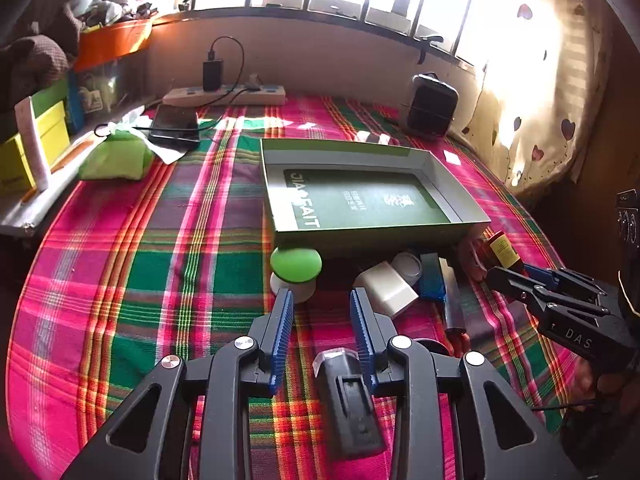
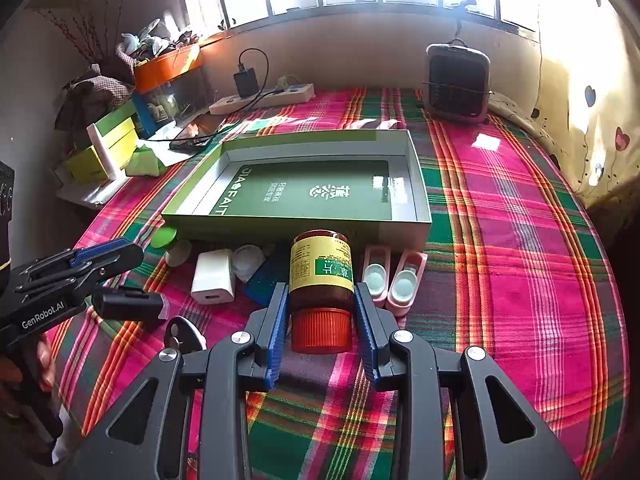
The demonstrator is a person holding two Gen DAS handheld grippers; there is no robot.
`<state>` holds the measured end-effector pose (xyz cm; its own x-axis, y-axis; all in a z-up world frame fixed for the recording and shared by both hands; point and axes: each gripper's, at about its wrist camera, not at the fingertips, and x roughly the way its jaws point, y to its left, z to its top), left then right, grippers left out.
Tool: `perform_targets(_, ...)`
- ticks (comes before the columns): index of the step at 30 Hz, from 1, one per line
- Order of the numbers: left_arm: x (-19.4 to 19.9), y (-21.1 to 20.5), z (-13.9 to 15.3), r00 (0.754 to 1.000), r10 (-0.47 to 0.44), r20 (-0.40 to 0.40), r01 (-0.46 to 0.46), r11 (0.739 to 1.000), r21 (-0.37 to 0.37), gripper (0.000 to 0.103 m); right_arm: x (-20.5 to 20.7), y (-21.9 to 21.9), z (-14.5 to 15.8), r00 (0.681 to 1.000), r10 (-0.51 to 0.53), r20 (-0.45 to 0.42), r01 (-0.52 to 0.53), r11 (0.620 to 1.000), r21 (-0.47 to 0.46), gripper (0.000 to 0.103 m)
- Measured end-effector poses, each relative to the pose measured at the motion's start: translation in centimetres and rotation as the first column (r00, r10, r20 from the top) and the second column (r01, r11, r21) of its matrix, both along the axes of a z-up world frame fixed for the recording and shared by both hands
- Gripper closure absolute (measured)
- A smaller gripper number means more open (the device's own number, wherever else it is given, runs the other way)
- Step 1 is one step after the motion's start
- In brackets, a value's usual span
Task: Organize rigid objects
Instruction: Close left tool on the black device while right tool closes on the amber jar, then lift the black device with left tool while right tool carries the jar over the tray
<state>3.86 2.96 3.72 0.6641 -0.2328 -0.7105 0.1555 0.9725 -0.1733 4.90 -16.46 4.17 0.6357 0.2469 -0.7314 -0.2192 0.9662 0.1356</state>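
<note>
Left wrist view: the left gripper [image 1: 322, 308] is hovering low over a plaid woven cloth [image 1: 132, 280] of pink, green and orange, its ribbed blue fingers [image 1: 282, 332] spread apart and holding nothing. Just ahead, a smooth green dome-capped object [image 1: 295, 261] on a white base is sitting against the near wall of a shallow rectangular cardboard box [image 1: 376, 236]. The box is holding only a flat dark green printed card [image 1: 360, 200] lying on its floor. Along the box's near edge, a glossy white charger block [image 1: 386, 288], a round white cap [image 1: 408, 267] and a blue slab [image 1: 432, 282] are lying huddled together. The right gripper [image 1: 520, 276] is reaching in from the right.

Right wrist view: the right gripper [image 2: 322, 320] is clasping a brown cylindrical pill bottle [image 2: 322, 276] with a yellow label and ridged orange cap, lying cap toward the camera just in front of the box's [image 2: 404, 236] near wall. Beside it on the right, two pink oblong trays [image 2: 394, 280] are each cradling a pale round dish. A black boxy device [image 2: 458, 80] is standing at the cloth's [image 2: 520, 260] far right corner, and a white power strip [image 2: 262, 98] is lying along the far edge.
</note>
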Motion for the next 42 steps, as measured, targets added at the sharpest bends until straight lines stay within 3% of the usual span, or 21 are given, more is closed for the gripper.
perform_targets(3, -0.2, -0.1, -0.3, 1.0, -0.018, -0.007, 0.018, 1.0, -0.015, 0.068, 0.0, 0.0, -0.2, 1.0, 0.002, -0.005, -0.002, 1.0, 0.002, 0.07)
perform_targets(8, -1.1, -0.3, -1.0, 0.998, -0.043, -0.041, 0.043, 0.999, -0.002, 0.068, -0.1, -0.1, -0.4, 1.0, 0.002, -0.011, -0.002, 1.0, 0.005, 0.07)
perform_targets(20, -3.4, -1.2, -3.1, 0.992, -0.053, -0.119, 0.064, 0.994, 0.091, 0.068, -0.3, 0.0, -0.8, 1.0, 0.005, -0.02, -0.004, 1.0, 0.012, 0.07)
perform_targets(28, -4.0, -1.9, -3.1, 0.994, -0.041, -0.103, 0.058, 0.985, 0.16, 0.068, -0.5, 0.0, -0.7, 1.0, 0.008, -0.021, -0.008, 1.0, 0.009, 0.07)
perform_targets(30, -4.0, -1.7, -3.1, 0.994, -0.035, -0.101, 0.05, 0.988, 0.147, 0.069, -0.5, 0.1, -0.7, 1.0, 0.008, -0.021, -0.008, 1.0, 0.01, 0.07)
perform_targets(32, -3.8, -1.5, -3.0, 0.994, -0.029, -0.101, 0.044, 0.989, 0.143, 0.077, -0.5, 0.0, -0.7, 1.0, 0.007, -0.02, -0.007, 1.0, 0.01, 0.07)
perform_targets(42, -3.0, -1.3, -1.7, 0.995, -0.038, -0.089, 0.049, 0.991, 0.126, 0.077, -0.5, -0.2, -0.1, 1.0, 0.003, -0.009, -0.003, 1.0, 0.002, 0.07)
